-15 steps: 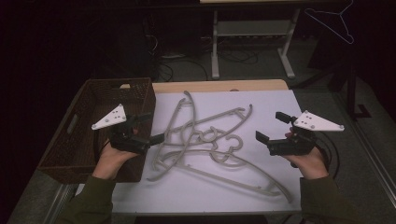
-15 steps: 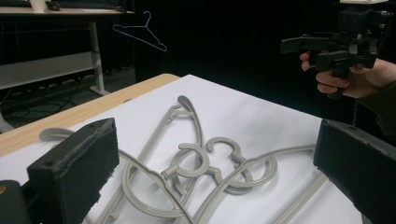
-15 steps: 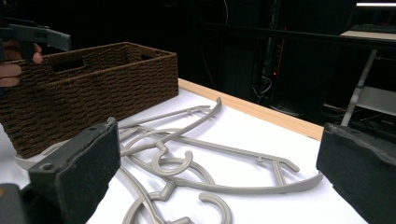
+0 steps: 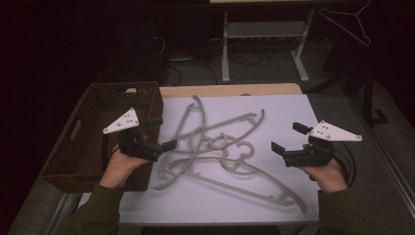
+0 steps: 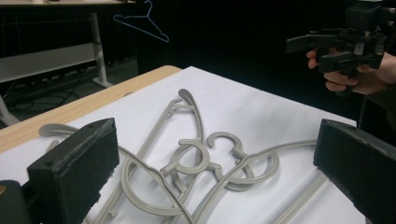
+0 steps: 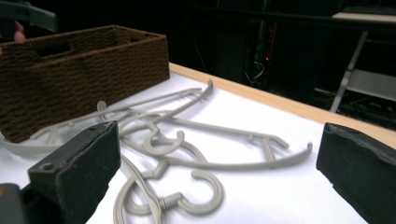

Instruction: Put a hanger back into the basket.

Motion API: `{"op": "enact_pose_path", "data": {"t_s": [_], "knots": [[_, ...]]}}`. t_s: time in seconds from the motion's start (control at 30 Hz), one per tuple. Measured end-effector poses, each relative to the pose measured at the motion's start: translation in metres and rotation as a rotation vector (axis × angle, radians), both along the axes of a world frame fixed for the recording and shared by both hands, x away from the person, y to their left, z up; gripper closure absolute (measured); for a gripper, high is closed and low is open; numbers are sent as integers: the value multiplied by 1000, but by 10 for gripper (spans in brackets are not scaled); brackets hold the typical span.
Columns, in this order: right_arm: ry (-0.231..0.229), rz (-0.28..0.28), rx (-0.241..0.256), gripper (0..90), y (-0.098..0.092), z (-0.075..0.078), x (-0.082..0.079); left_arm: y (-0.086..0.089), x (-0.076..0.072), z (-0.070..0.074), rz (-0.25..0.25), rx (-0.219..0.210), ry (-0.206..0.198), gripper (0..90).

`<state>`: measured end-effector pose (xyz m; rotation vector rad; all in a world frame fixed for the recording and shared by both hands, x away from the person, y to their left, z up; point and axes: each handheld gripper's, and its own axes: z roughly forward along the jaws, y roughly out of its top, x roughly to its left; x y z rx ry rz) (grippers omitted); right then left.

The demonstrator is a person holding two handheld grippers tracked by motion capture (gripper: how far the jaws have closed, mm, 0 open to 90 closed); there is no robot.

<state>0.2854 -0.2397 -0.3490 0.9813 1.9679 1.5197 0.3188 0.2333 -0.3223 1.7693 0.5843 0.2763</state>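
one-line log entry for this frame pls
left gripper: open, at pile's left edge | right gripper: open, right of pile, apart | hangers: grey, tangled on white sheet | basket: brown wicker, left

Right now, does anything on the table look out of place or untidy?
Yes. The grey plastic hangers lie in a tangled heap on the white sheet, hooks interlocked, beside the brown woven basket. Both grippers are open and hold nothing.

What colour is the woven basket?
Dark brown; the basket shows best in the right gripper view.
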Motion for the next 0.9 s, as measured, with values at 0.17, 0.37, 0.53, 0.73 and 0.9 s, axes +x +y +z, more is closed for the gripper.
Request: {"op": "enact_pose_path", "data": {"t_s": [0.17,0.37,0.53,0.73,0.9], "knots": [[36,-7,-27,0,-5,-16,-5,-13,1,0,11,42,15,0],[57,-22,-36,0,-11,-28,-8,-25,4,-2,16,78,25,0],[71,-35,-37,0,-15,-33,-11,-38,7,-6,8,117,33,0],[82,-44,-41,0,-18,-38,-13,-51,12,-18,7,172,57,0],[83,-42,-40,0,-17,-39,-12,-59,15,-33,11,227,83,0]]}}
